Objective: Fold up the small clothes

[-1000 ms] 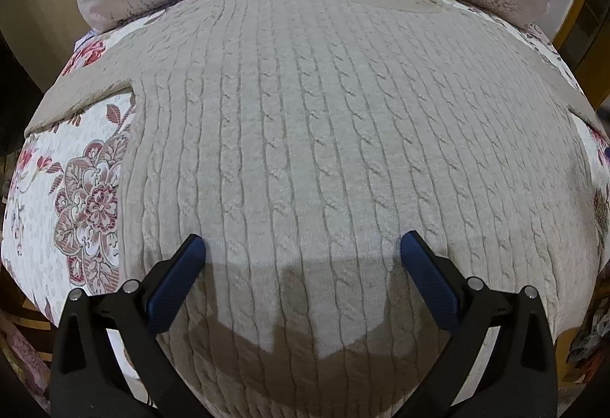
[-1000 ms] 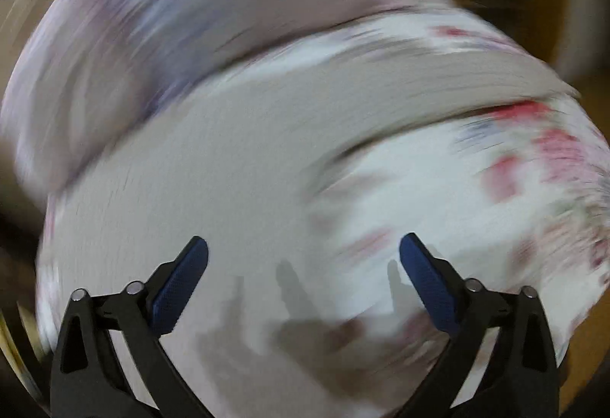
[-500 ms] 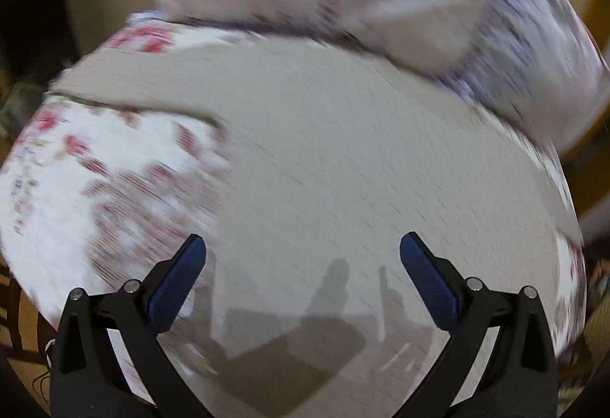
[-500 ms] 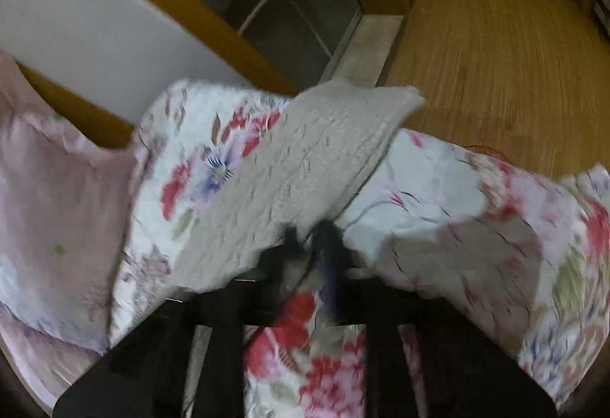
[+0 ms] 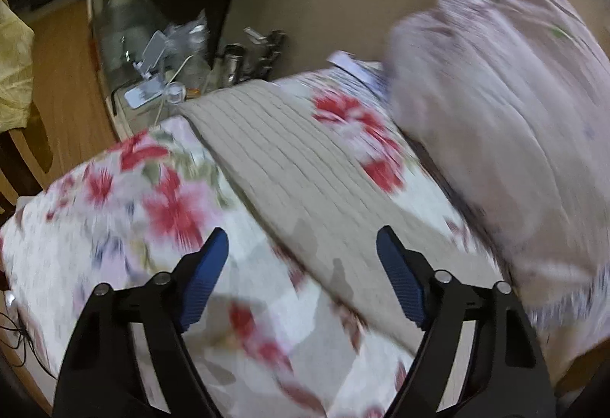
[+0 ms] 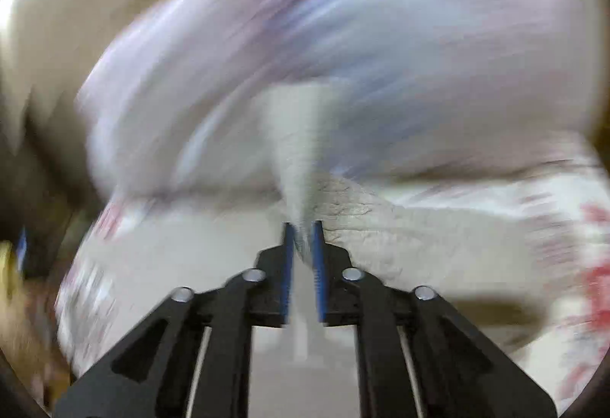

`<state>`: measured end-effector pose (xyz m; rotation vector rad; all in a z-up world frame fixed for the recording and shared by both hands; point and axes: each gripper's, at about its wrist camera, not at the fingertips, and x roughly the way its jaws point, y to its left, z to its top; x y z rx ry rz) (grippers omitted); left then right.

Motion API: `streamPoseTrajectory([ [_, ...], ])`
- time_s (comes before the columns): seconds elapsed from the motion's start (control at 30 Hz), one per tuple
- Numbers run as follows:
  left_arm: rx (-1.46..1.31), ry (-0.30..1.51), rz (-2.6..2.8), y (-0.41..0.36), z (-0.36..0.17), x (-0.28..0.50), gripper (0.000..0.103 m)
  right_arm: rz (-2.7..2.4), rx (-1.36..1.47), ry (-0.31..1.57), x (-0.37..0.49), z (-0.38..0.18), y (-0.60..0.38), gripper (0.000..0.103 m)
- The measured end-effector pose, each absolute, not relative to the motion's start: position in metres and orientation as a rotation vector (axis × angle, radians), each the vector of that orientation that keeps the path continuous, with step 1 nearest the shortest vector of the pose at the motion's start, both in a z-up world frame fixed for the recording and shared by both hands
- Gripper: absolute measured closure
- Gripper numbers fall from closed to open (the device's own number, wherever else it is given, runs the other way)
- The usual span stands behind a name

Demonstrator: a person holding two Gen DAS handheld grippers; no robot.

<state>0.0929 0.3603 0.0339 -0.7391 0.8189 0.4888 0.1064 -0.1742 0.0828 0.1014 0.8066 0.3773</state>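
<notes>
A beige cable-knit sweater lies on a floral bedspread. In the left wrist view its left sleeve [image 5: 289,166] stretches away over the bedspread toward the bed's far corner. My left gripper [image 5: 301,258] is open and empty, just above the sleeve near its inner end. In the right wrist view my right gripper [image 6: 302,235] is shut on the right sleeve [image 6: 301,151], which rises in a lifted strip from the jaws. The sweater body [image 6: 400,238] lies below and to the right. Both views are blurred by motion.
Pink floral pillows [image 5: 507,113] lie at the head of the bed, close to the sleeve; they also fill the top of the right wrist view [image 6: 343,55]. A cluttered glass-topped side table [image 5: 152,67] stands beyond the bed's corner. Wooden floor [image 5: 65,82] is at left.
My left gripper swung left from over the sweater's body to its left sleeve, still open. My right gripper closed on the right sleeve and has lifted it back toward the body.
</notes>
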Motion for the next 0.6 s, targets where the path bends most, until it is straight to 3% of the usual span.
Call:
streamPoseTrajectory([
  [0.03,-0.746,0.827,0.499,0.368,0.031,0.096,0.028,0.389,0.076,0.837,0.098,0.075,-0.151,0.039],
  [0.17,-0.788,0.850,0.512,0.398,0.019,0.111,0.039,0.394,0.039,0.859,0.058,0.065,-0.130,0.024],
  [0.23,-0.789,0.822,0.518,0.400,0.021,0.112,0.039,0.339,0.043,0.874,0.061,0.059,-0.147,0.023],
  [0.3,-0.794,0.824,0.532,0.408,0.021,0.116,0.047,0.257,0.139,0.909,0.067,0.054,-0.174,0.022],
  [0.4,-0.828,0.814,0.575,0.421,0.020,0.115,0.076,0.176,0.265,0.951,0.073,0.046,-0.204,0.021],
  [0.43,-0.846,0.815,0.571,0.425,0.018,0.116,0.091,0.164,0.282,0.959,0.079,0.042,-0.209,0.021],
  [0.6,-0.790,0.802,0.574,0.420,0.032,0.128,0.097,0.166,0.243,0.964,0.068,0.041,-0.214,0.021],
])
